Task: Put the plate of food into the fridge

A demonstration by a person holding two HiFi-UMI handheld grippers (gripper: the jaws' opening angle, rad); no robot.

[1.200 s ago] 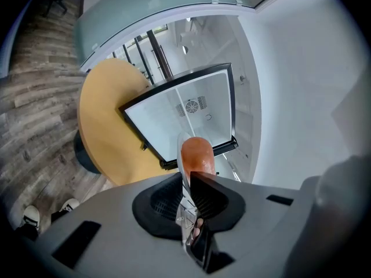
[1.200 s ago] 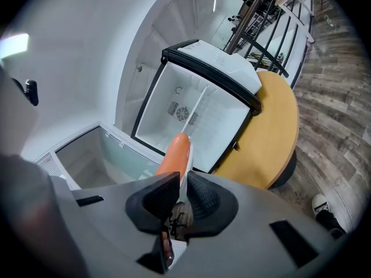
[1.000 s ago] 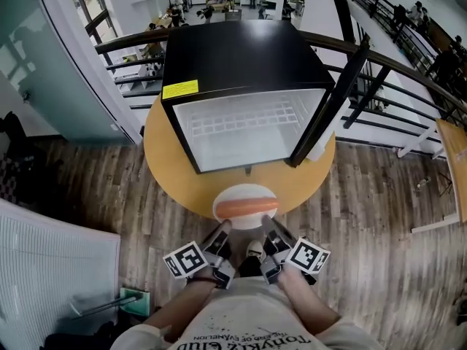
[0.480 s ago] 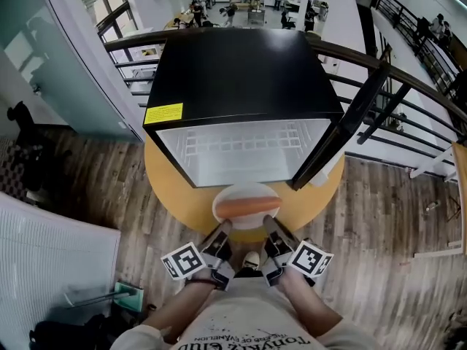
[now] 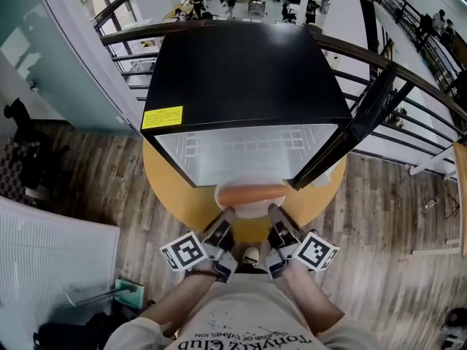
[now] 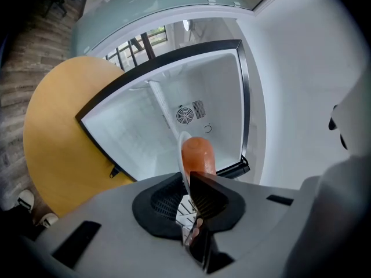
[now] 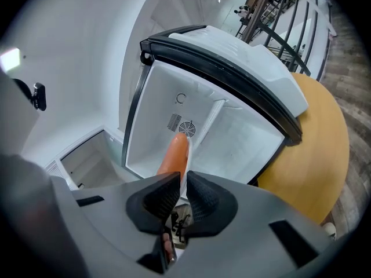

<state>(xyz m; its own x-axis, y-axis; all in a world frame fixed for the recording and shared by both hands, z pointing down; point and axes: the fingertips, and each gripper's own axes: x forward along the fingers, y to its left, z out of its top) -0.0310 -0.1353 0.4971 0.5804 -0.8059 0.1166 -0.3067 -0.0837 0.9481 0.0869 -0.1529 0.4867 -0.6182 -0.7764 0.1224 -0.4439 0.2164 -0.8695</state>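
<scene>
Plate (image 5: 252,207) pinched at opposite rim edges by left gripper (image 5: 225,222) and right gripper (image 5: 275,220), jaws closed on it. Rigid, likely breakable; sausage (image 5: 252,193) loose, liable to roll: level carry advised.

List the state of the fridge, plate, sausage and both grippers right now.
fridge: door open, swung out to the right.
plate: gripped at its near rim by both grippers, at the fridge opening.
sausage: lying on the plate.
left gripper: shut on the plate's rim.
right gripper: shut on the plate's rim.
</scene>
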